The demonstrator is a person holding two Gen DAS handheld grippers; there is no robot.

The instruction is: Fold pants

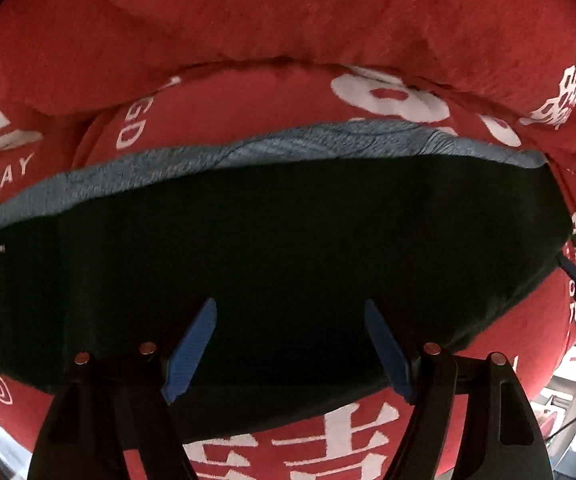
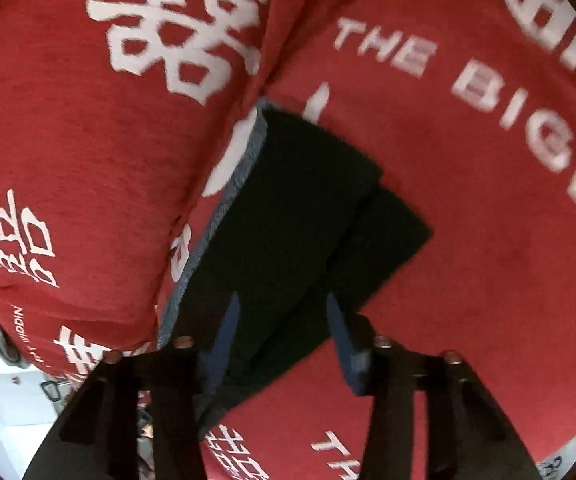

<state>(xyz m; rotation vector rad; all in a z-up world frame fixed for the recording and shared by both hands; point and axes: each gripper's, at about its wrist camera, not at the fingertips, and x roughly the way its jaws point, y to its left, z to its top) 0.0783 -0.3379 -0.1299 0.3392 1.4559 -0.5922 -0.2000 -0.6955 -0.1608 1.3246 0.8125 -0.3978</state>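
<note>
The setting appeared to be a home, most likely a bedroom. A red bedspread printed with white characters and lettering covered the whole surface, and a matching red quilt lay bunched along its edge.

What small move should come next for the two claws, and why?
Probably lift both away: the dark pants already lie folded in layers on the red blanket, and the left claw and right claw are open, gripping nothing.
</note>
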